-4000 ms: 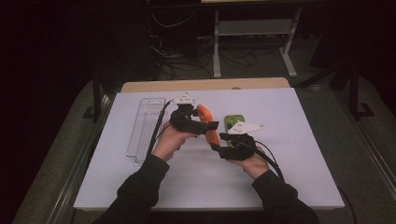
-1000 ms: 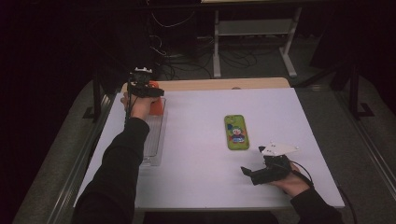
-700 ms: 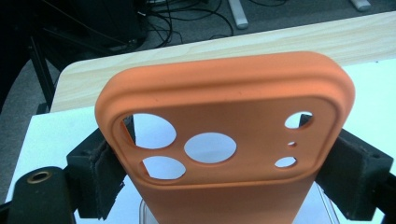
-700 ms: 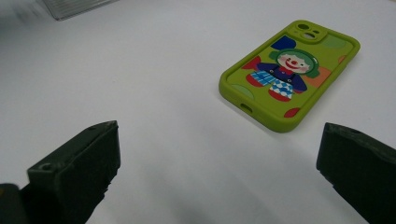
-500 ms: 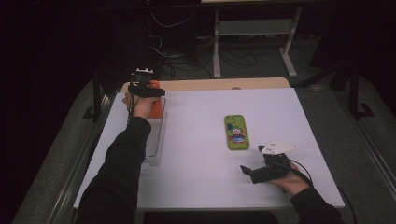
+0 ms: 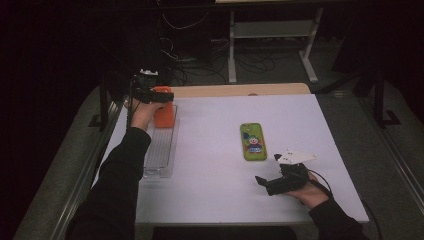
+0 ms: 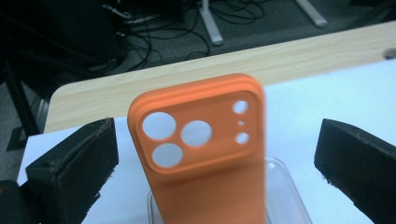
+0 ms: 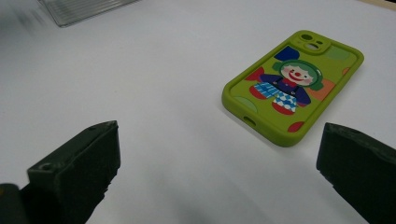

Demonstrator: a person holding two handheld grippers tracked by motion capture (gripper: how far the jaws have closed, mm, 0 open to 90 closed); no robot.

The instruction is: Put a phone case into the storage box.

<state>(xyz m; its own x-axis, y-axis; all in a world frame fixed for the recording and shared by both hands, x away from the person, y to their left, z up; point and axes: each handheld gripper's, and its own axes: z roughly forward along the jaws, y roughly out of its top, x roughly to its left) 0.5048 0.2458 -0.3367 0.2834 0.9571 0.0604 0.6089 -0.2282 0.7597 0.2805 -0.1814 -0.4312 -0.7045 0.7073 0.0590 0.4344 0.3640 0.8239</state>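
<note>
Table [image 6: 215, 200]: white top, carrying a clear tray [image 6: 161, 150] at its left.
Orange phone case [image 7: 205, 154]: upright in the tray's far end, between the jaws, untouched.
Left gripper [image 7: 215, 154]: jaws just opened, released.
Right gripper [image 8: 219, 172]: jaws spread, empty, near green clown phone case [image 8: 294, 91].

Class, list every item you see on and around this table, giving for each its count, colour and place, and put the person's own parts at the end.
Orange phone case: one, orange, standing upright in the far end of the clear tray, between the open jaws of the left hand-held gripper, which have just been opening.
Green phone case: one, green with a clown picture, lying flat mid-table.
Clear tray: one, transparent, long, at the table's left edge.
Table: one, white top with a wooden far edge.
Cables: several, dark, on the floor beyond the table.
Left hand-held gripper: one, black, open, at the tray's far end.
Right hand-held gripper: one, black, open, near the table's front right.
</note>
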